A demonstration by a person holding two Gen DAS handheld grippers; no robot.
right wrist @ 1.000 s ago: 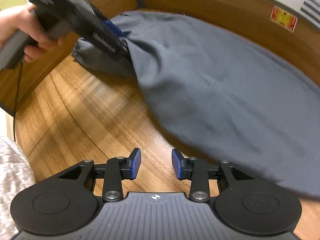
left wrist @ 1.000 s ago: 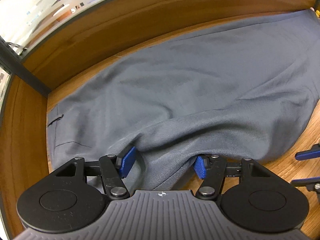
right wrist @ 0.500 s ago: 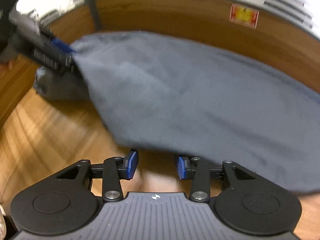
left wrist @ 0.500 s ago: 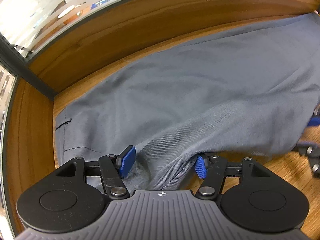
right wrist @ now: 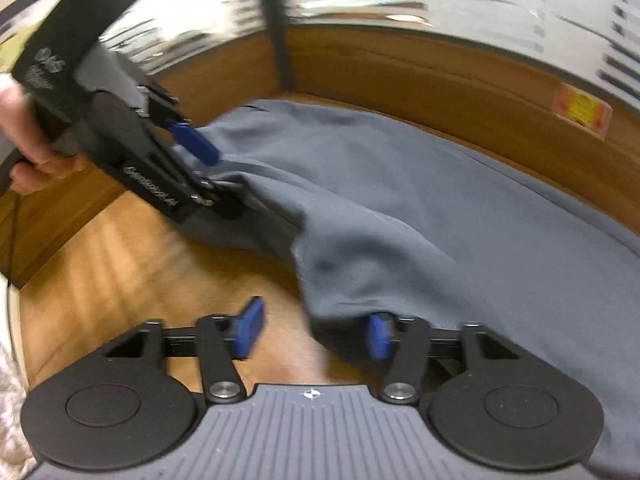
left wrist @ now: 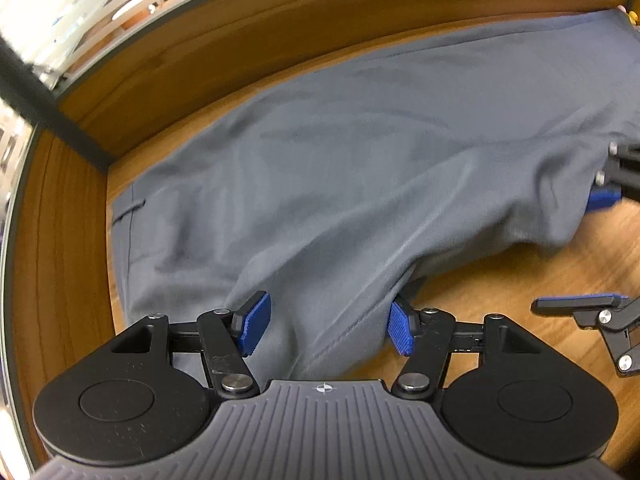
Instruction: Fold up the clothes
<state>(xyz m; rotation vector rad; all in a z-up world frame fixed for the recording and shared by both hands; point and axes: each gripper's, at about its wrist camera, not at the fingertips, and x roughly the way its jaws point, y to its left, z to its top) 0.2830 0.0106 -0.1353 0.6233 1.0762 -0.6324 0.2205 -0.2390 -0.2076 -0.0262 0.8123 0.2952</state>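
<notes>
Grey trousers [left wrist: 380, 152] lie spread on the wooden table [left wrist: 540, 280], waistband and pocket at the left. My left gripper [left wrist: 326, 330] stands wide over the near edge. A raised ridge of the cloth runs between its blue pads [left wrist: 254, 326], which do not press on it. In the right wrist view the left gripper [right wrist: 228, 180] has the trousers [right wrist: 440, 208] bunched at its lower finger. My right gripper [right wrist: 314, 332] is at the cloth's near edge, its jaws opening; the hem lies over its right finger and bare table shows between the pads. In the left wrist view the right gripper [left wrist: 564, 252] is at the far right.
A raised wooden wall [left wrist: 280, 40] bounds the table behind the trousers, with a red and yellow sticker [right wrist: 580, 110] on it. A black post [right wrist: 280, 40] stands at the corner. A hand [right wrist: 24, 128] holds the left gripper. White knitted cloth [right wrist: 10, 400] shows at the lower left.
The right gripper's jaws have spread and it has moved up to the trousers' edge, which now lies over its right finger. The left gripper has shifted slightly with the cloth ridge still between its jaws.
</notes>
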